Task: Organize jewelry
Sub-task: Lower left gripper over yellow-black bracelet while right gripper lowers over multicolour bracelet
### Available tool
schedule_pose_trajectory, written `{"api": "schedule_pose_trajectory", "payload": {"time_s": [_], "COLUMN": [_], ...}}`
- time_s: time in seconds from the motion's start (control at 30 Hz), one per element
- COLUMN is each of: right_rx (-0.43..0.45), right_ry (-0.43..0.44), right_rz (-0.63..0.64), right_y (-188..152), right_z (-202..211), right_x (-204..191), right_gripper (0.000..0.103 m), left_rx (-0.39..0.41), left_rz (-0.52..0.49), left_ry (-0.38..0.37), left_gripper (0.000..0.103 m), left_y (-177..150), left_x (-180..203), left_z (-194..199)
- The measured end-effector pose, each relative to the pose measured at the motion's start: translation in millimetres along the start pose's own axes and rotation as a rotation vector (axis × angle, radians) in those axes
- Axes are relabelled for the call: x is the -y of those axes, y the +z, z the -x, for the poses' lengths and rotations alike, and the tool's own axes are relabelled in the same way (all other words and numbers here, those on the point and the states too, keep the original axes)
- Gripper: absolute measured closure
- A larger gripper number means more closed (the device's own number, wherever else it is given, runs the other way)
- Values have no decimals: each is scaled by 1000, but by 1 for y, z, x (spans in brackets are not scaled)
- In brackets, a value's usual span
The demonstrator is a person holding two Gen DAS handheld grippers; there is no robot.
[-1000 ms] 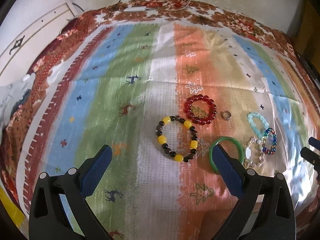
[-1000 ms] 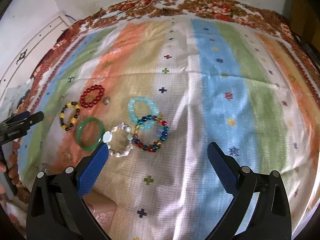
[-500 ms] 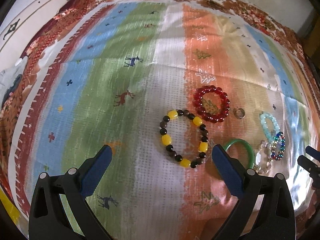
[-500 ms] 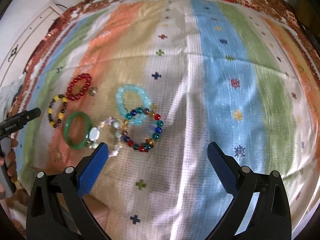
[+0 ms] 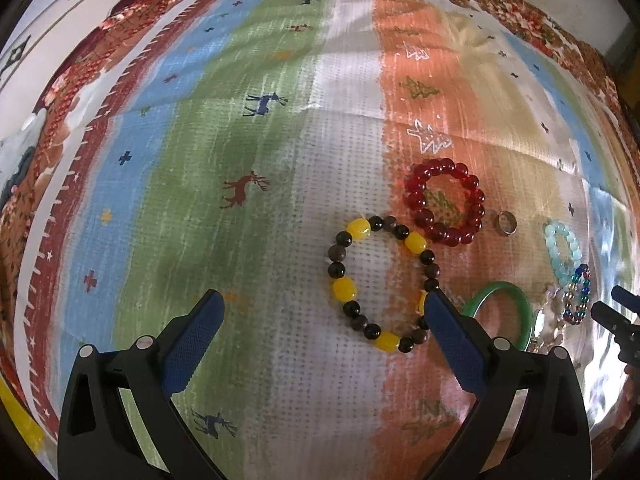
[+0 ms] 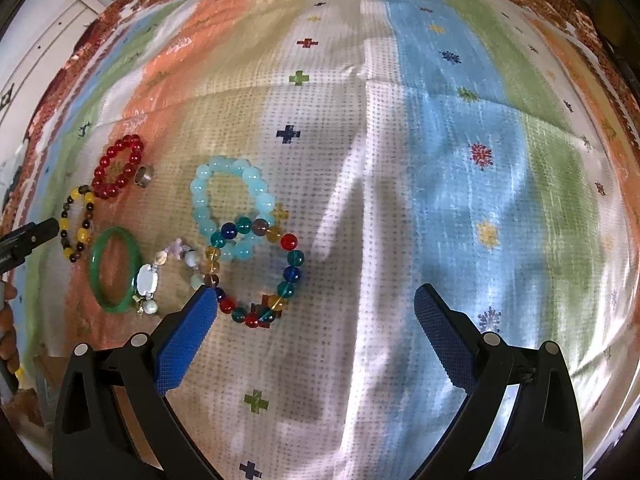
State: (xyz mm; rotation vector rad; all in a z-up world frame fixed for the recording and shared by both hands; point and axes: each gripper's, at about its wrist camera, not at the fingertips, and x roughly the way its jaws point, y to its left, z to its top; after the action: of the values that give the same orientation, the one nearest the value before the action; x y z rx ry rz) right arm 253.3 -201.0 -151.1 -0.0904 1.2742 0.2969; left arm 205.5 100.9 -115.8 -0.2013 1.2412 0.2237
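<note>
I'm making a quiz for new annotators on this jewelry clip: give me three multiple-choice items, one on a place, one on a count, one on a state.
1. Where does the small metal ring lie?
A. beside the red bead bracelet
B. inside the green bangle
C. between the left gripper's jaws

2. How many yellow beads show on the yellow and dark bead bracelet in the left wrist view?
A. two
B. four in full, a fifth partly hidden
C. eight

3. What state is the right gripper in?
A. shut on the multicolour bracelet
B. open, holding nothing
C. shut on the pale blue bracelet

Key: 1 A, the ring sits on the cloth next to the red beads. 2 B, four are plain and one peeks past a jaw. 3 B, its jaws stand wide apart over bare cloth.
</note>
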Motion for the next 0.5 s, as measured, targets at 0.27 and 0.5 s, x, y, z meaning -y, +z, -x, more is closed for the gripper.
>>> {"api": "schedule_pose_trajectory", "payload": {"time_s": [0.27, 0.5], "right_rx": [-17, -22], "right_ry": [-21, -66], "right_rz": [9, 12], "right_y": [4, 9], "right_z": [-11, -24], "right_x": [1, 1], "right_gripper": [3, 3], "left_rx": [-23, -30], "left_rz": [-1, -24], "left_ry": [8, 41], "left_gripper": [8, 17], "left_y": [5, 7], "left_x": [0, 2], "left_z": [-13, -19]}}
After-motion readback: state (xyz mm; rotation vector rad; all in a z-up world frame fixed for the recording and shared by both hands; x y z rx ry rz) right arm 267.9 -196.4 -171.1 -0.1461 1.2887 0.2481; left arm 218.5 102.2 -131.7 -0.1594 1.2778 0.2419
